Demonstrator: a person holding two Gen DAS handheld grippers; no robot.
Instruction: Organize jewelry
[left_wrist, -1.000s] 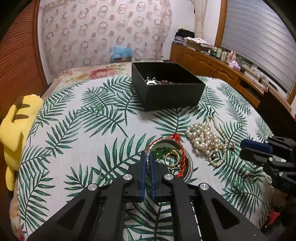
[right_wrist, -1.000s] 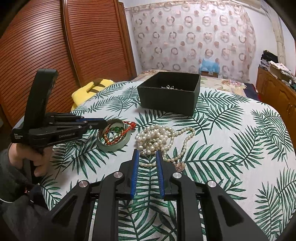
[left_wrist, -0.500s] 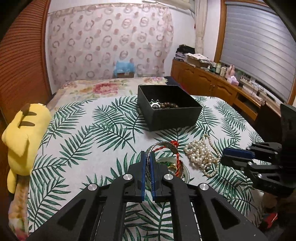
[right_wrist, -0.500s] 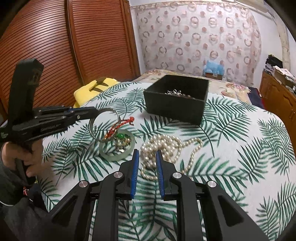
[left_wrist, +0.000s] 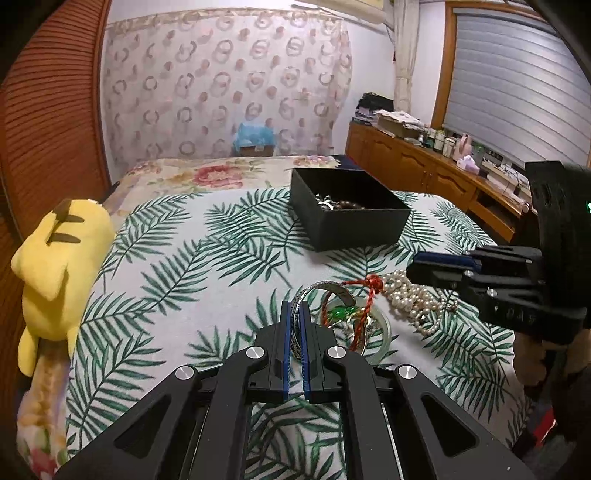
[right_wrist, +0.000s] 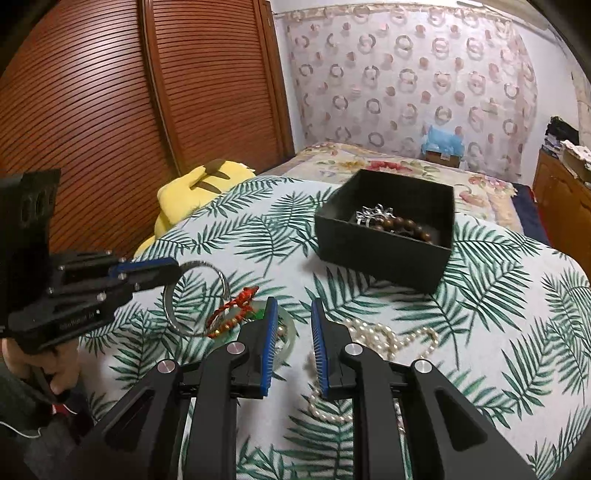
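Observation:
My left gripper (left_wrist: 294, 308) is shut on a silver bangle (left_wrist: 325, 286) and holds it lifted above the bed; in the right wrist view the left gripper (right_wrist: 173, 267) and the silver bangle (right_wrist: 195, 299) show at the left. A red cord bracelet (left_wrist: 369, 291) hangs against the bangle over a pale green jade bangle (left_wrist: 384, 332) with small rings. My right gripper (right_wrist: 293, 314) is open and empty above a pearl necklace (right_wrist: 388, 336); the pearl necklace (left_wrist: 413, 299) lies right of the jade bangle. The black box (right_wrist: 384, 254) holds a brown bead bracelet (right_wrist: 410, 227) and silver pieces.
A yellow plush toy (left_wrist: 59, 258) lies at the bed's left edge by the wooden louvred doors (right_wrist: 110, 110). A wooden dresser (left_wrist: 424, 170) with clutter runs along the right. A palm-leaf cloth (left_wrist: 184, 258) covers the bed.
My left gripper has lifted the silver bangle off the cloth, dragging the red cord up. My right gripper has risen and its jaws have opened wider.

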